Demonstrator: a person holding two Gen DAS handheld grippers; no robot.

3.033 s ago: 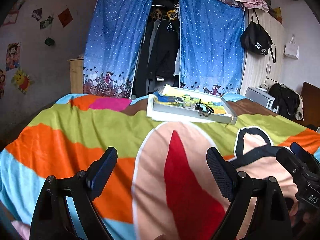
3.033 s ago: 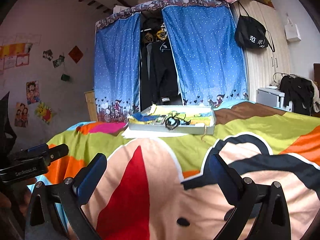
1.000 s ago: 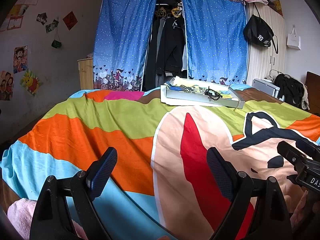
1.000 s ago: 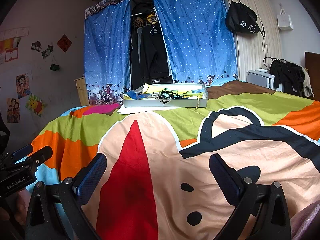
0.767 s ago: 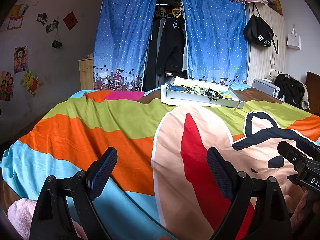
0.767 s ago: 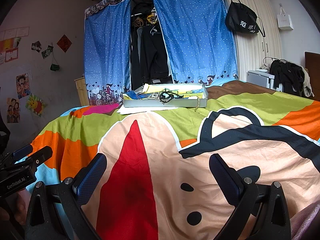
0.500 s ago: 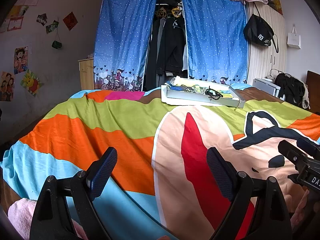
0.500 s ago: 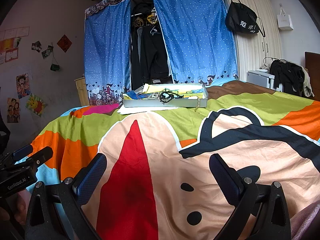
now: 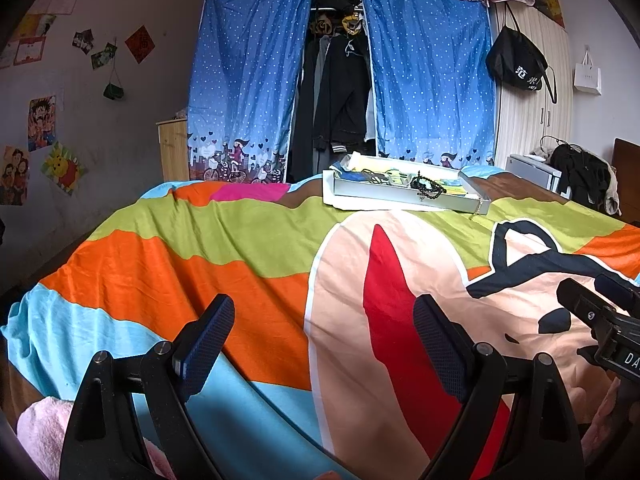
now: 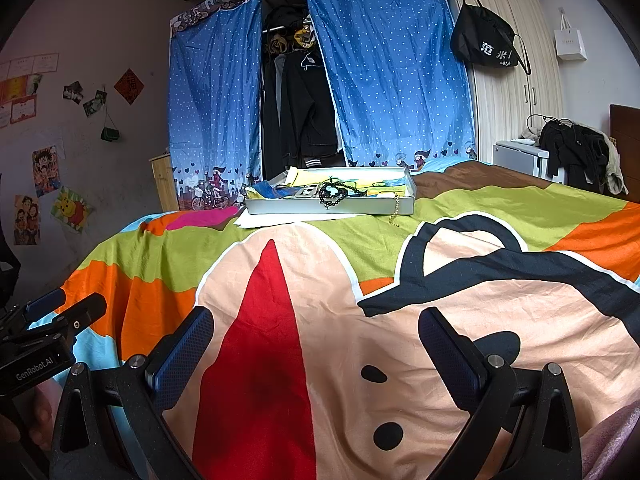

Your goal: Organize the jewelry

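Note:
A shallow white tray (image 9: 404, 197) (image 10: 288, 205) lies at the far end of the bed. A black bead bracelet (image 9: 429, 188) (image 10: 335, 196) drapes over its front wall, and a thin gold chain (image 9: 477, 210) (image 10: 396, 212) hangs off its right corner. More small items lie inside, too small to tell apart. My left gripper (image 9: 323, 332) is open over the near edge of the bedspread, nothing between its fingers. Near the bed's front, my right gripper (image 10: 316, 342) is also open and holds nothing. Both are far from the tray.
A colourful cartoon bedspread (image 9: 248, 248) (image 10: 472, 320) covers the bed. White paper (image 10: 264, 221) pokes out under the tray. Behind stand a blue-curtained wardrobe (image 9: 248, 92) with dark clothes, a wooden cabinet (image 9: 173, 148) on the left, and a cupboard with a black bag (image 9: 516, 66) on the right.
Since three seconds ago both grippers have drawn back from the tray, which now looks smaller and farther. Over the last second almost nothing has moved.

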